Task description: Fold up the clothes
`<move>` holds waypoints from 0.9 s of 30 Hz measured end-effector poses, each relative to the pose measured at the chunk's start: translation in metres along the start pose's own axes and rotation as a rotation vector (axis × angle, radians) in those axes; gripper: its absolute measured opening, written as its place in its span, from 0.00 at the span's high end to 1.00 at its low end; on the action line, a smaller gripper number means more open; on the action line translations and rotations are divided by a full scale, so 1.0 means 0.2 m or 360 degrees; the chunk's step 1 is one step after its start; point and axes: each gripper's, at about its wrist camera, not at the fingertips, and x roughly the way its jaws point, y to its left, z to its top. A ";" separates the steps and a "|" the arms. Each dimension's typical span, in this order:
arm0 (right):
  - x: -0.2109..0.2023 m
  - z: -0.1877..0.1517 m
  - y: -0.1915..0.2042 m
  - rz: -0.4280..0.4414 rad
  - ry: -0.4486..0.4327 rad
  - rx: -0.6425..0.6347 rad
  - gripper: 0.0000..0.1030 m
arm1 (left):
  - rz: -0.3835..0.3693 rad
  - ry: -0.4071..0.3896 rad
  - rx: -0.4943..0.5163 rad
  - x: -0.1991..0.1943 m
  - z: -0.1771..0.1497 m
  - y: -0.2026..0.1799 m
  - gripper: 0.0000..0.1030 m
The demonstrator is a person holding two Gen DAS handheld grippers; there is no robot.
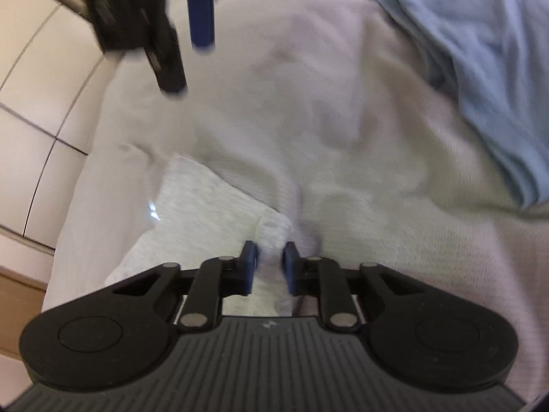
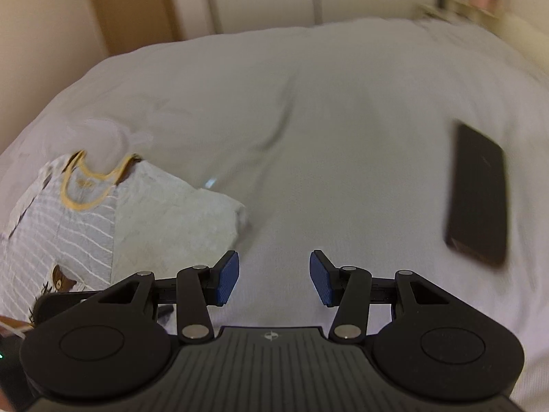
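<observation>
A small grey striped shirt [image 2: 89, 226] with a yellow collar lies on the white bed at the left of the right wrist view, one side folded over. My left gripper [image 1: 270, 264] is shut on a bunched corner of this pale grey shirt [image 1: 206, 206]. My right gripper [image 2: 273, 276] is open and empty, hovering over bare bedsheet to the right of the shirt. It also shows in the left wrist view [image 1: 178, 44] at the top left, blurred, above the bed.
A folded blue garment [image 1: 480, 68] lies on the bed at the upper right of the left wrist view. A black phone [image 2: 478, 195] lies on the sheet [image 2: 308, 120] at the right. Tiled floor [image 1: 37, 103] runs along the bed's left edge; cupboards stand beyond.
</observation>
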 end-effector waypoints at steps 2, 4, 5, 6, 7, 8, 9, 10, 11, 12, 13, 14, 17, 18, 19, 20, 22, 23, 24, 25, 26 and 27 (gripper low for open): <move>0.08 0.06 0.02 0.0063 0.0023 -0.0094 0.53 | 0.0011 -0.0043 -0.0100 -0.04 -0.01 0.04 0.93; 0.18 0.12 0.05 0.0102 0.0057 -0.0208 0.53 | 0.0004 -0.0057 -0.0233 -0.07 -0.03 0.08 0.93; 0.23 0.15 0.07 0.0124 0.0082 -0.0257 0.53 | 0.0006 -0.0061 -0.0282 -0.08 -0.03 0.08 0.93; 0.29 0.18 0.08 0.0145 0.0107 -0.0287 0.53 | 0.0010 -0.0064 -0.0329 -0.09 -0.03 0.09 0.93; 0.34 0.20 0.08 0.0163 0.0135 -0.0305 0.53 | 0.0013 -0.0068 -0.0375 -0.10 -0.04 0.09 0.93; 0.40 0.22 0.09 0.0180 0.0165 -0.0322 0.53 | 0.0017 -0.0071 -0.0422 -0.11 -0.04 0.09 0.93; 0.46 0.23 0.10 0.0191 0.0200 -0.0330 0.53 | 0.0014 -0.0069 -0.0456 -0.11 -0.04 0.09 0.93; 0.51 0.24 0.09 0.0202 0.0233 -0.0325 0.53 | 0.0011 -0.0067 -0.0489 -0.11 -0.04 0.09 0.93; 0.56 0.24 0.09 0.0212 0.0265 -0.0318 0.53 | 0.0008 -0.0065 -0.0522 -0.11 -0.05 0.09 0.93; 0.61 0.25 0.09 0.0236 0.0301 -0.0298 0.56 | 0.0001 -0.0067 -0.0559 -0.11 -0.05 0.09 0.93; 0.63 0.25 0.08 0.0264 0.0339 -0.0272 0.61 | -0.0007 -0.0069 -0.0597 -0.11 -0.06 0.10 0.93; 0.66 0.25 0.07 0.0294 0.0376 -0.0244 0.79 | -0.0023 -0.0073 -0.0651 -0.14 -0.07 0.12 0.93; 0.64 0.29 0.08 0.0277 0.0427 -0.0185 0.96 | -0.0072 -0.0118 -0.0897 -0.16 -0.11 0.21 0.93; 0.62 0.32 0.08 0.0266 0.0434 -0.0160 0.96 | -0.0088 -0.0112 -0.1040 -0.17 -0.15 0.25 0.93; 0.60 0.34 0.09 0.0254 0.0441 -0.0135 0.96 | -0.0102 -0.0104 -0.1186 -0.17 -0.18 0.29 0.93; 0.58 0.37 0.10 0.0252 0.0441 -0.0102 0.96 | -0.0137 -0.0085 -0.1341 -0.17 -0.23 0.33 0.93; 0.54 0.44 0.16 0.0281 0.0433 -0.0053 0.96 | -0.0203 -0.0046 -0.1631 -0.17 -0.33 0.39 0.93; 0.53 0.48 0.19 0.0296 0.0428 -0.0030 0.96 | -0.0230 -0.0026 -0.1762 -0.17 -0.38 0.41 0.93; 0.53 0.51 0.24 0.0309 0.0428 -0.0038 0.96 | -0.0254 -0.0014 -0.1868 -0.17 -0.43 0.42 0.93; 0.54 0.54 0.29 0.0321 0.0429 -0.0051 0.96 | -0.0271 0.0002 -0.1982 -0.16 -0.48 0.44 0.93; 0.56 0.56 0.34 0.0334 0.0433 -0.0071 0.96 | -0.0272 0.0015 -0.2053 -0.16 -0.52 0.44 0.93; 0.58 0.58 0.40 0.0347 0.0436 -0.0093 0.96 | -0.0268 0.0027 -0.2123 -0.16 -0.56 0.46 0.93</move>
